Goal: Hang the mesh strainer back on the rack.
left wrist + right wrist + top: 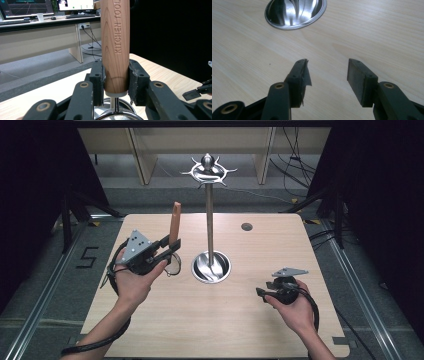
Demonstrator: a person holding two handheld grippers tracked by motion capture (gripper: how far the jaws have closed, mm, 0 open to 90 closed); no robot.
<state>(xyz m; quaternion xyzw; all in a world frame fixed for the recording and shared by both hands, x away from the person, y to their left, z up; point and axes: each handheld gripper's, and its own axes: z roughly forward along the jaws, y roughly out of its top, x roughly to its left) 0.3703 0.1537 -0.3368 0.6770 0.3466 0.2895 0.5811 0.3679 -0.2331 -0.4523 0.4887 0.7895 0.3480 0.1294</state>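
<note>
My right tool (327, 75) idles low over the table (215, 325), jaws spread, nothing between. My left tool (167, 247) pinches the wooden handle (115, 45) upright, utensil head down, so its end can reach the hooks atop the rack (209, 170) beyond.

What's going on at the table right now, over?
Left gripper shut on wooden handle, held upright. Right gripper open, empty, low over table. Metal hook stand at centre, nothing blocking it.
</note>
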